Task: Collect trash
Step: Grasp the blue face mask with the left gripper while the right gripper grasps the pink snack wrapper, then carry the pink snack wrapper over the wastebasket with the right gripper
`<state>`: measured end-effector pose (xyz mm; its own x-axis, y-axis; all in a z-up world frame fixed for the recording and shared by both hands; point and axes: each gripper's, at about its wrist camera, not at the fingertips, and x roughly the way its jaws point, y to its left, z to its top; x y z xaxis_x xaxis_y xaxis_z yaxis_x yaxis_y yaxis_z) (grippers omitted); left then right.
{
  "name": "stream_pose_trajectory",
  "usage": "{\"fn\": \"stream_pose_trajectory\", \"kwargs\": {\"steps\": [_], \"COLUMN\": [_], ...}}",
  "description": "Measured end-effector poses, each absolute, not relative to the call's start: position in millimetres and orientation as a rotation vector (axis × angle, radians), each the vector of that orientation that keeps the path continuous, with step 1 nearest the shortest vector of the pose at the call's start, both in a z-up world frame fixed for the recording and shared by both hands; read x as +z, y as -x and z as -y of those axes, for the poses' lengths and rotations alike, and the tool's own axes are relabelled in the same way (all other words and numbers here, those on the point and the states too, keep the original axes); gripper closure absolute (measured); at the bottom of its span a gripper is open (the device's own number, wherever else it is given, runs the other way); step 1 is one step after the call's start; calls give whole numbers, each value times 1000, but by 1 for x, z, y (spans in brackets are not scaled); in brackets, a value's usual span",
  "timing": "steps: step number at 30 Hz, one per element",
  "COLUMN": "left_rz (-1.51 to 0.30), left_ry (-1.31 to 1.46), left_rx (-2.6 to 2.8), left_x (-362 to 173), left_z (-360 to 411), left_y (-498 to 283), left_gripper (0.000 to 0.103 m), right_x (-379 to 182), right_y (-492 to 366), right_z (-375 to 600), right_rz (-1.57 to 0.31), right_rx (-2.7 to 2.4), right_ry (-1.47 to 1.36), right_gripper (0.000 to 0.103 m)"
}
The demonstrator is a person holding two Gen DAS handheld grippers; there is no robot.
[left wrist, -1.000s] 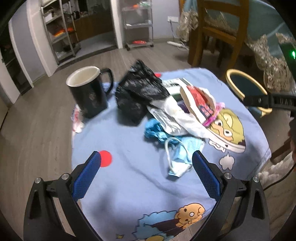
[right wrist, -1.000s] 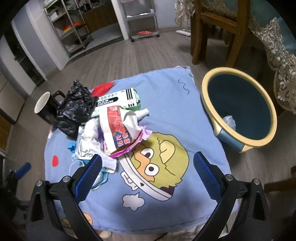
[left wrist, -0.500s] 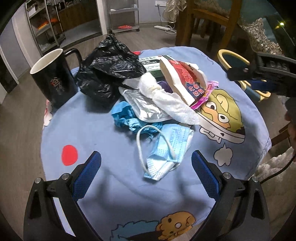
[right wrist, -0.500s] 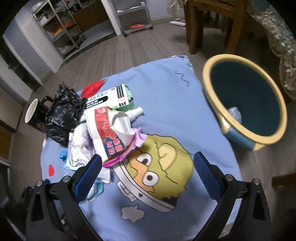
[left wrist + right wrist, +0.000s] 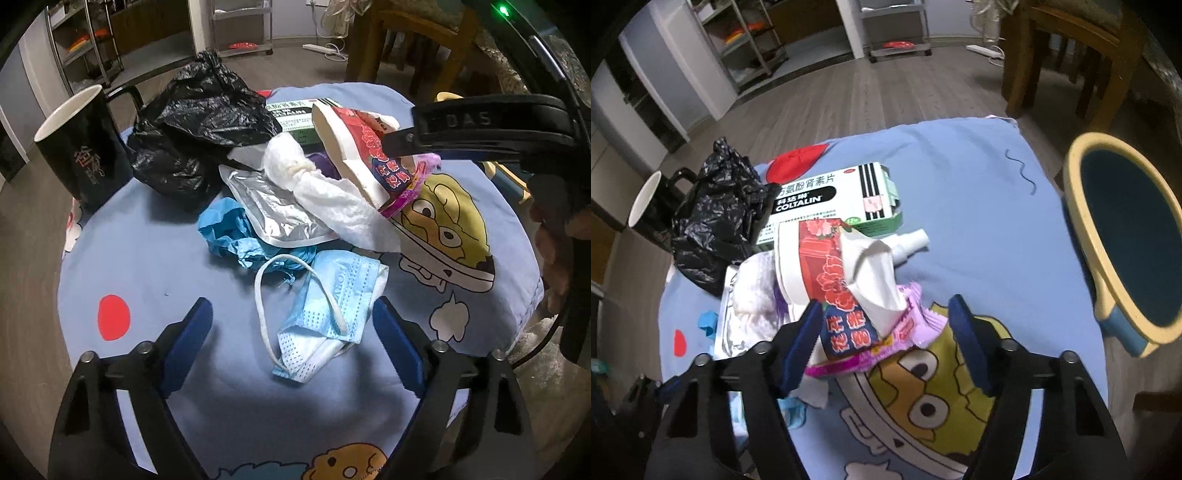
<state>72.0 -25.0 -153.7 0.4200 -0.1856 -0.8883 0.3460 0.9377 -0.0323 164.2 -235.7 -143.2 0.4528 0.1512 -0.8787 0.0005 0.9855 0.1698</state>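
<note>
The left hand-held gripper (image 5: 291,334) is closing, its jaws still apart around a blue face mask (image 5: 325,306) on the bench (image 5: 155,266). The right hand-held gripper (image 5: 886,334) is closing around a red paper cup (image 5: 827,280) in the trash pile; pads not pressing yet.

I count one black mug (image 5: 83,147) at upper left, one black plastic bag (image 5: 199,122), one face mask (image 5: 328,310), one crumpled blue wrapper (image 5: 229,232), one silver pouch (image 5: 277,210), one white tissue (image 5: 325,188), one red-and-white packet (image 5: 831,280), one medicine box (image 5: 831,199), one small white bottle (image 5: 910,242), and one yellow-rimmed bin (image 5: 1123,236) at right.
</note>
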Motion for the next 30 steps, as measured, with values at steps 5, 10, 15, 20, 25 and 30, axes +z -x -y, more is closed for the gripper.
{"fn": "stream_pose_trajectory", "kwargs": {"steps": [5,10,15,20,25,30], "left_rz": [-1126,-1142,-1132,-1103,-1054,-1006], "left_ry": [-169,-176,-194,-201,-212,-216], "left_rx": [-370,-414,-436,-418,-395,-386], "left_x": [-163,-164,-153,-134,-110,-85], "left_z": [28,36,40,38,36,38], "left_y": [-74,-72,-65,-56,-46,-37], "left_gripper": [37,68,82,87,88,89], "right_x": [-150,-148,-137,-118,-97,-76], "right_y": [-170,-171,-166,-154,-139,-126], "right_z": [229,230,237,250,262,275], "right_rz": [-1115,-1110,-1090,-1050,-1011,-970], "right_rx": [93,94,88,66,72,73], "right_ry": [-130,-121,-143,-173,-204,-237], "right_gripper": [61,81,82,82,83,84]}}
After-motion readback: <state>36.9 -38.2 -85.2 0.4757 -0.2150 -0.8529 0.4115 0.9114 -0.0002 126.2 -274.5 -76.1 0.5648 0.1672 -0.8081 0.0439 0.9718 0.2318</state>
